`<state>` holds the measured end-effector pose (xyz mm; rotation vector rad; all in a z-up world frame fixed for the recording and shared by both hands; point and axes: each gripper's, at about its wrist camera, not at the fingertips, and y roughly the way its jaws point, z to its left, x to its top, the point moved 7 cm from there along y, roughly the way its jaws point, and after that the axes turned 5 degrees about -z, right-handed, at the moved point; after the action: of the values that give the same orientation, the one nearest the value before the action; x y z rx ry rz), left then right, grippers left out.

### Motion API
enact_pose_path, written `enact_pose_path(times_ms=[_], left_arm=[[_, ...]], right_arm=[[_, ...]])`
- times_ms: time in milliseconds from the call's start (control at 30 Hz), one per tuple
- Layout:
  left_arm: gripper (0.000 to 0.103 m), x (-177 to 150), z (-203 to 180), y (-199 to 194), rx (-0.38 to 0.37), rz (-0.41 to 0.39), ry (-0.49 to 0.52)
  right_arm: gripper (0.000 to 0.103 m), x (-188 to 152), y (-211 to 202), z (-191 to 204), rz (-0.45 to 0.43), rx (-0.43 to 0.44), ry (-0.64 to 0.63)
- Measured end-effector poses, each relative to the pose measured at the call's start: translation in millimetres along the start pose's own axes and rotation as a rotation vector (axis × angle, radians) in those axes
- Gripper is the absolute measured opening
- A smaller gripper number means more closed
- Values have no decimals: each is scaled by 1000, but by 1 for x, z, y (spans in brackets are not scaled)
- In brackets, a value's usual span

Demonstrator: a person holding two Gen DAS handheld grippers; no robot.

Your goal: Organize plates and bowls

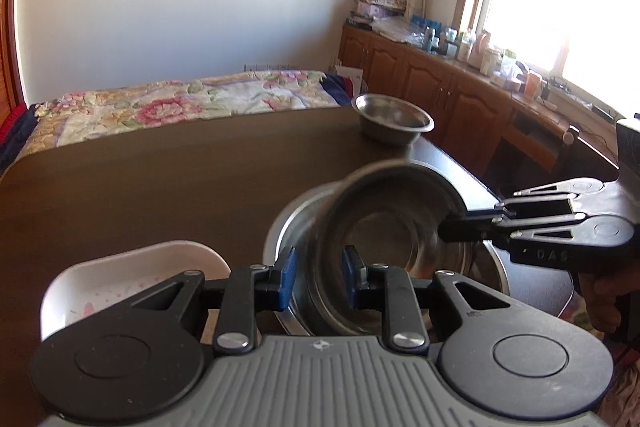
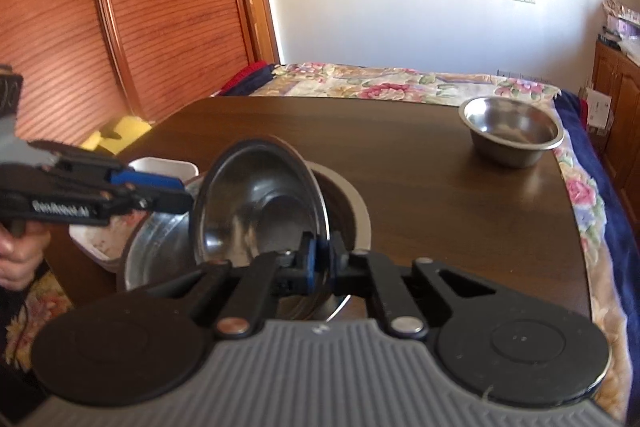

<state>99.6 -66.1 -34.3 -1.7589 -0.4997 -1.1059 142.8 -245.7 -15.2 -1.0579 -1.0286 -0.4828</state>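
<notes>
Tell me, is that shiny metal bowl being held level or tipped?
Tipped. The held steel bowl stands on edge, its opening facing sideways, rim pinched by the right gripper above a larger basin.

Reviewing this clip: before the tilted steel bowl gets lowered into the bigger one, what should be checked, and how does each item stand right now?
1. Right gripper shut on the rim of the tilted steel bowl: ok.
2. Left gripper clear of the bowl: not ok; its open jaws straddle the rim.
3. Tilted bowl level for nesting: not ok, it stands nearly on edge.
4. Large steel bowl beneath, ready to receive: ok.
5. White dish clear of the large bowl: cannot tell; close beside it.
6. Small steel bowl out of the way: ok, at the far corner.
</notes>
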Motion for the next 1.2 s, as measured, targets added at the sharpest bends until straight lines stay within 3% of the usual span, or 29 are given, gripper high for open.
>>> enact_pose_path(times_ms=[333,433,533,600,900,1100,1167,1200], left_arm=[[24,7,0,3,10,-23,13],[24,8,0,5,5,-23,16],[24,10,0,6,6,-25,25],[24,12,0,8,4,-26,30],[24,32,-9,23,4,-29,64],[30,50,-13,38,13,-29,82],[37,57,-15,44,16,-29,87],[46,61,-16,48,17,-31,92]], right_arm=[[16,6,5,11,8,-67,-179],[18,8,1,11,-9,-53,-176],[26,11,-2,11,-23,-55,-184],[37,13,-5,10,-40,-58,-188],[37,35,-9,-7,-107,-62,-146],[42,49,-10,-31,-164,-88,-107],[50,53,-9,-42,-187,-99,-93],[52,55,-9,-48,-197,-104,-87]])
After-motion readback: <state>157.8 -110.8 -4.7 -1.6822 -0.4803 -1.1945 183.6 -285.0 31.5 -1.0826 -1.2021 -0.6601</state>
